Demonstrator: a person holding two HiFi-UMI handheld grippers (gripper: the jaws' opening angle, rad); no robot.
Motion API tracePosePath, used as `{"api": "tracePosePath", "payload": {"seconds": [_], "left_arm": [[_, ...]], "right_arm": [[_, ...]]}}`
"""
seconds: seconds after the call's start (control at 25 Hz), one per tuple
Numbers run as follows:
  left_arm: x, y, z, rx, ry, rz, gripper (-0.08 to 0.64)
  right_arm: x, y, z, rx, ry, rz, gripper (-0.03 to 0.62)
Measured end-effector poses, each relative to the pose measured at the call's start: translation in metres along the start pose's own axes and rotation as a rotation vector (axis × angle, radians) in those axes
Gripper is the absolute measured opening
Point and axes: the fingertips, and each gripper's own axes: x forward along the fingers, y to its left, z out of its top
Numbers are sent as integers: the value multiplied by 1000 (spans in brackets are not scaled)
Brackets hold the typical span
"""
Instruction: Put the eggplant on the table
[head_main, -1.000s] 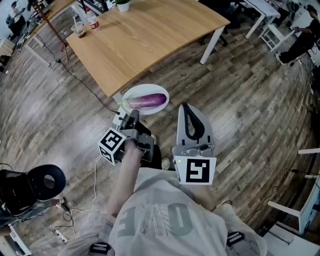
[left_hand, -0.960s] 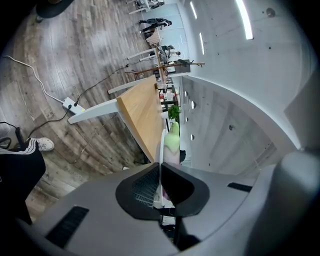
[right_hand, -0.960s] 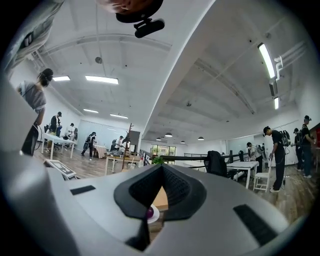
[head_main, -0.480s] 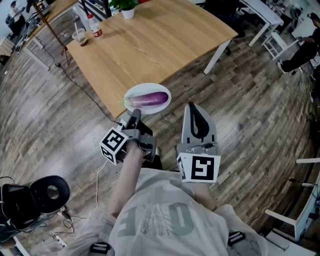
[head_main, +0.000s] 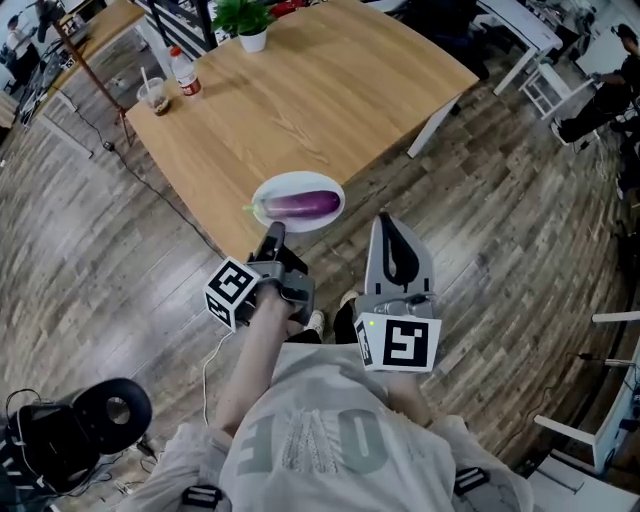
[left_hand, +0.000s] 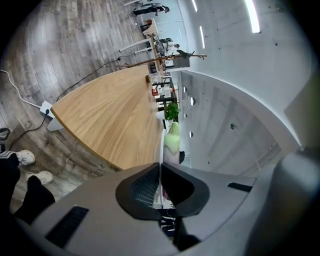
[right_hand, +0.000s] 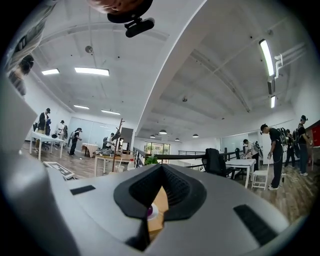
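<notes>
Left hand-held gripper (head_main: 274, 232) is clamped on the near rim of the plate (head_main: 331, 186). On the plate, just ahead, lies the eggplant (head_main: 300, 204), at the table (head_main: 300, 90) edge. Right hand-held gripper (head_main: 385, 222) is closed and empty. The eggplant looks firm, glossy and likely to roll, so grip it mid-body.

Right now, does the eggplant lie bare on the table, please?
No, the eggplant lies on a white plate that the left gripper holds by its rim.
</notes>
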Motion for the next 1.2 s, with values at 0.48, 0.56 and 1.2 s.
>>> {"api": "tracePosePath", "payload": {"seconds": [0.48,0.56,1.2], "left_arm": [[82,-7,8,-13,-42,13,17],[105,-15,11,-20,-62,3,17],[233,-52,9,-41,-209,17,17]], "right_arm": [[82,-48,-10,60,-35,44,17],[107,-57,-6,66,-46,83,18],[252,-149,10,73,-95,238,18]]}}
